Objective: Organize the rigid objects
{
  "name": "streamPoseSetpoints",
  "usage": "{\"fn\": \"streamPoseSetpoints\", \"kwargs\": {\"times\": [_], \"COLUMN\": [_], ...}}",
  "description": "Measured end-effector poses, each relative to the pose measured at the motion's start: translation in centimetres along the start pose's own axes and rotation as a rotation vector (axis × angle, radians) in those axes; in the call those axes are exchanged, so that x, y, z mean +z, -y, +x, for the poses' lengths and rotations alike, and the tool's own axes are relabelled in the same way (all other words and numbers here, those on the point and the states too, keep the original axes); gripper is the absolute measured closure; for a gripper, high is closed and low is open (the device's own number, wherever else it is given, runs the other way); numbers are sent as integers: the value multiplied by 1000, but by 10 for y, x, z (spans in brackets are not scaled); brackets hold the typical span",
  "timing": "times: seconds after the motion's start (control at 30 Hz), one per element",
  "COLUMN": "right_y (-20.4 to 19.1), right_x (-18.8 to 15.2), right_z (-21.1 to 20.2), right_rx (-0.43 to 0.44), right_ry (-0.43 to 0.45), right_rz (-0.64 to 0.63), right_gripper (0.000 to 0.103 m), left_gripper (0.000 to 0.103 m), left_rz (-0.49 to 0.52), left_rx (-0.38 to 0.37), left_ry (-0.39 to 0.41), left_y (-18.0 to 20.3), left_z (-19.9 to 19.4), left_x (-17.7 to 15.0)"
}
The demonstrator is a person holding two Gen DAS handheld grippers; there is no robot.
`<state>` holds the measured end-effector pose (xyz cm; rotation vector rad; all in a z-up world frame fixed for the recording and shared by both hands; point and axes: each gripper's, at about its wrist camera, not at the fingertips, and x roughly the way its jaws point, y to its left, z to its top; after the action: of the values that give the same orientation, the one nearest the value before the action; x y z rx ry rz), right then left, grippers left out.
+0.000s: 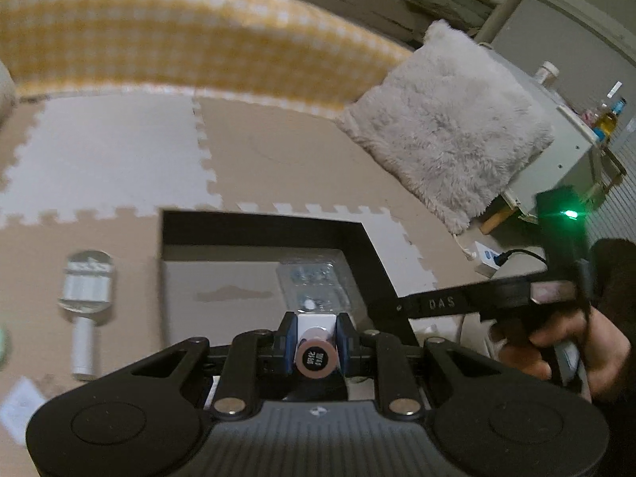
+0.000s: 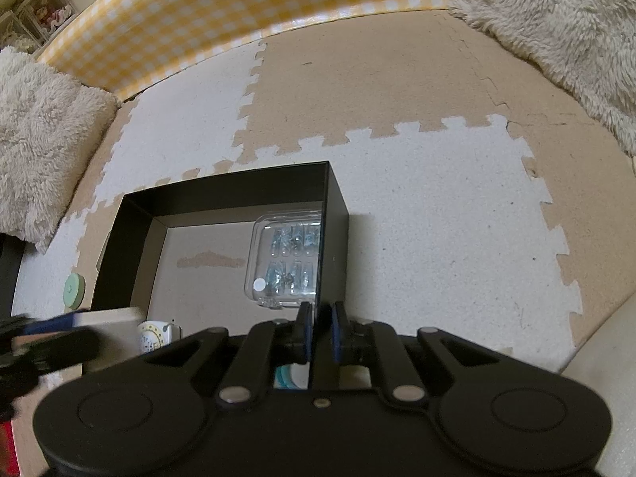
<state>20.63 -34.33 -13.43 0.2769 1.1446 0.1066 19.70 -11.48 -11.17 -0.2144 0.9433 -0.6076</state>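
My left gripper (image 1: 316, 324) is shut on a small white tube with a pink labelled cap (image 1: 316, 357), held over the near edge of a shallow black box (image 1: 258, 228). A clear plastic case of blue nail tips (image 1: 314, 282) lies inside the box by its right wall. My right gripper (image 2: 320, 328) is shut on that right wall (image 2: 326, 230), with the clear case (image 2: 286, 258) just beyond. In the left wrist view the right gripper (image 1: 391, 306) reaches in from the right, held by a hand (image 1: 556, 342). The left gripper (image 2: 43, 344) shows blurred at the left edge of the right wrist view.
A clear-headed brush (image 1: 85, 282) lies on the foam mat left of the box. A green disc (image 2: 74, 288) and a white round dial (image 2: 153, 336) sit near the box's left side. Fluffy cushions (image 1: 445, 119) and a yellow checked edge (image 1: 159, 35) border the mat.
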Motion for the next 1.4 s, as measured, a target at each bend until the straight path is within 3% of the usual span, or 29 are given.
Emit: {"fn": "streamPoseSetpoints", "kwargs": {"times": [0.23, 0.47, 0.53, 0.6, 0.63, 0.93, 1.0, 1.1, 1.17, 1.23, 1.4], "right_y": [3, 4, 3, 3, 3, 4, 4, 4, 4, 4, 4], "right_x": [1, 1, 2, 1, 1, 1, 1, 1, 1, 1, 0], "right_z": [0, 1, 0, 0, 1, 1, 1, 1, 1, 1, 1], "right_rx": [7, 11, 11, 9, 8, 9, 8, 8, 7, 6, 3], "right_ry": [-1, -2, -2, -2, -2, -2, -3, -3, -3, -3, -3], "right_rz": [6, 7, 6, 4, 4, 3, 3, 2, 1, 2, -1], "right_gripper": [92, 92, 92, 92, 92, 92, 92, 92, 92, 92, 92], "left_gripper": [81, 81, 74, 51, 47, 42, 30, 27, 30, 41, 84], "left_rz": [-70, -36, -16, 0, 9, 74, 86, 129, 139, 154, 208], "left_rx": [-52, -1, 23, 49, 63, 126, 154, 184, 182, 178, 197], "left_ry": [-56, -96, -99, -100, -93, -69, -57, -26, -9, -16, -104], "left_y": [6, 3, 0, -3, -4, -2, 0, 4, 5, 6, 6], "left_z": [51, 71, 72, 70, 68, 47, 42, 35, 32, 35, 61], "left_x": [-1, -2, -1, 0, 1, 3, 5, 9, 13, 17, 18]}}
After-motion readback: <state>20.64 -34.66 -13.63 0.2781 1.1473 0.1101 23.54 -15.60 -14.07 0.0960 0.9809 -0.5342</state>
